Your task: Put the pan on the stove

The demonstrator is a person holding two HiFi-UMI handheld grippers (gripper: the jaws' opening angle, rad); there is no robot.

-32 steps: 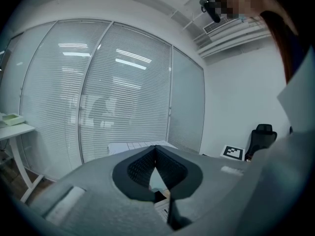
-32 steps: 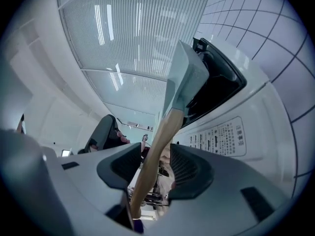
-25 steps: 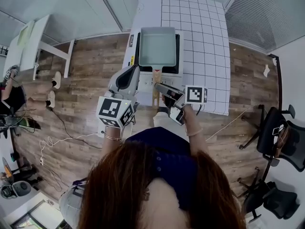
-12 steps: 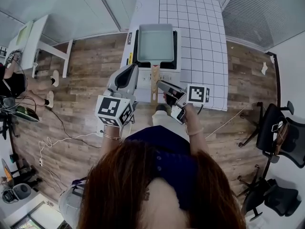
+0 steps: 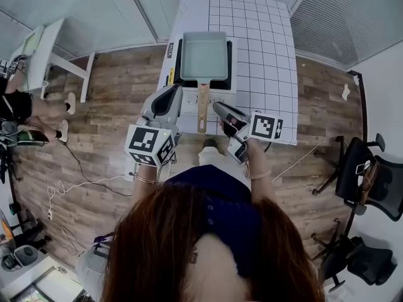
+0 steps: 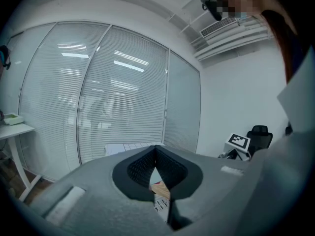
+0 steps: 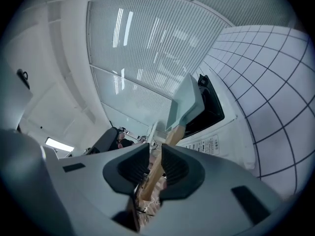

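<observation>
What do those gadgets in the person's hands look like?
Each is a chunky grey plastic tool: the left claw and right claw end in two black ribbed pads. Each carries a white cube printed with black square markers. The right claw's jaws are closing; the pan's wooden handle shows in their gap, apparently unpressed.
</observation>
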